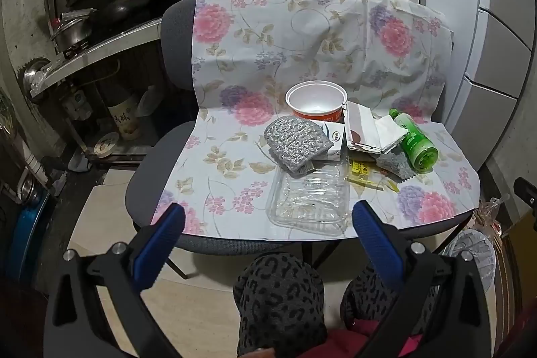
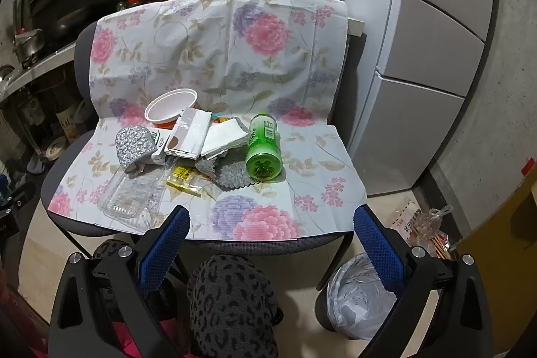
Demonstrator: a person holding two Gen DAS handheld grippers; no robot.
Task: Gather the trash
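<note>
Fingers (image 1: 174, 223) (image 2: 376, 234) of both grippers wide apart, empty; one green bottle (image 2: 262, 150), one cup (image 1: 315, 103), one clear tray (image 1: 308, 203).

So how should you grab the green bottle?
Probably around its middle. The green bottle lies on its side, bottom toward the camera, so the right tool could come from above with fingers either side of the round body.

Green bottle (image 2: 262, 150) lies beside tissues (image 2: 223, 138) on floral cloth (image 2: 235, 56); bin (image 2: 355, 297) apparently lined.
</note>
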